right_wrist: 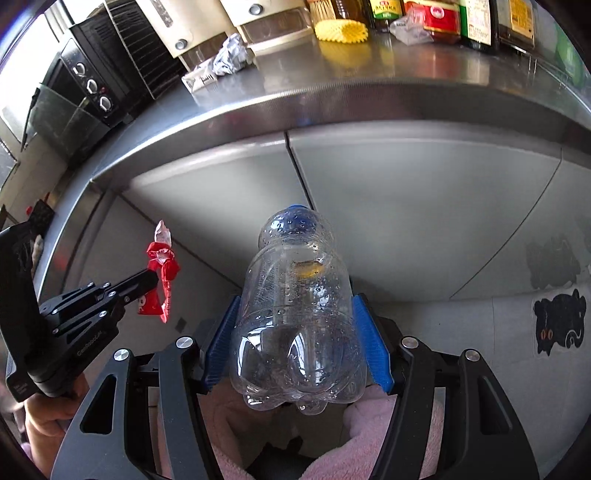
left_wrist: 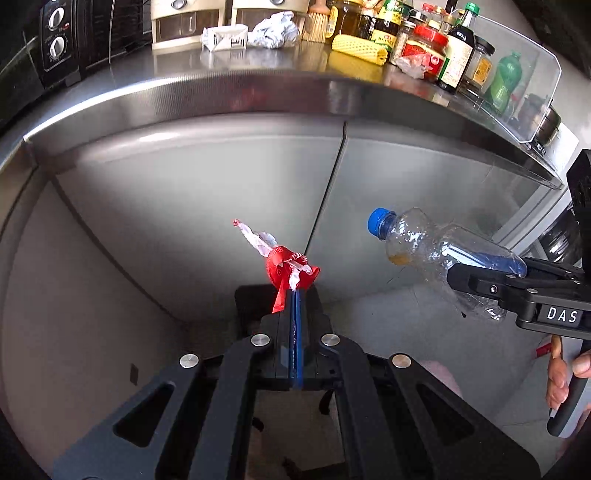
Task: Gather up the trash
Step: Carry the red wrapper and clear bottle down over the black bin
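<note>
Bottle (right_wrist: 295, 317) between right jaws (clamped)

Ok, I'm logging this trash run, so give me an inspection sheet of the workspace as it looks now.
Surface: steel counter, front part bare.
Job's things: red wrapper and clear bottle, both held below the counter edge; crumpled paper, flattened carton and clear wrapper on the counter.
Clutter: sauce bottles, yellow foam net, brush, canisters, oven.
Grippers: left gripper shut on wrapper; right gripper shut on bottle.
Cables: nothing seen.
Surroundings: grey cabinet doors, cat sticker.
</note>
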`<state>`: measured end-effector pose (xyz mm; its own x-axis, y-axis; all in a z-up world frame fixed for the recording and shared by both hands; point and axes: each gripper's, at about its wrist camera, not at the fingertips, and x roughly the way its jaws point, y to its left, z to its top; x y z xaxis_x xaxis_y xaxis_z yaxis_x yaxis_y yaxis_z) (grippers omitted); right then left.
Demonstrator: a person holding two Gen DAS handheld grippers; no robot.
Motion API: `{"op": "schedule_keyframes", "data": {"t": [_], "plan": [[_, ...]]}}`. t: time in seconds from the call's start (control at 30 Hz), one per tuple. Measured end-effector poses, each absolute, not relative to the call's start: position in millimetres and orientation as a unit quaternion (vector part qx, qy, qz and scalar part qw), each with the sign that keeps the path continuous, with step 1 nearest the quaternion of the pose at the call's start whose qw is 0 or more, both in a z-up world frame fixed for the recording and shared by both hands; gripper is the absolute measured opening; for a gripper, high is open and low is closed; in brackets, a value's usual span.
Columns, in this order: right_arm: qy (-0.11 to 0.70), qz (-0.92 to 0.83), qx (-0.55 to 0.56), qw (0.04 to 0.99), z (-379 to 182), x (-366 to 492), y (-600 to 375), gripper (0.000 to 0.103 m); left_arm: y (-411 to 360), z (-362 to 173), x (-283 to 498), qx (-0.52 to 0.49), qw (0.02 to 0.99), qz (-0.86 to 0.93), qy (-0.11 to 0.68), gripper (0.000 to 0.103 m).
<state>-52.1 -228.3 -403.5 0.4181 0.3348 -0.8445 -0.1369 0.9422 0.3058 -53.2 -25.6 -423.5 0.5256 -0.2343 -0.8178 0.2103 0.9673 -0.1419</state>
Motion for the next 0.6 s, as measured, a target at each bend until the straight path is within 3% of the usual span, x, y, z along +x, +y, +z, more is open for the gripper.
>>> {"op": "schedule_keyframes", "data": {"t": [0.6], "plan": [[0.614,0.112,0.113,0.773,-557,-9,-201,0.063,-30,-581,-18,-0.037,0.806,-0.121,0.579,0.000]]}}
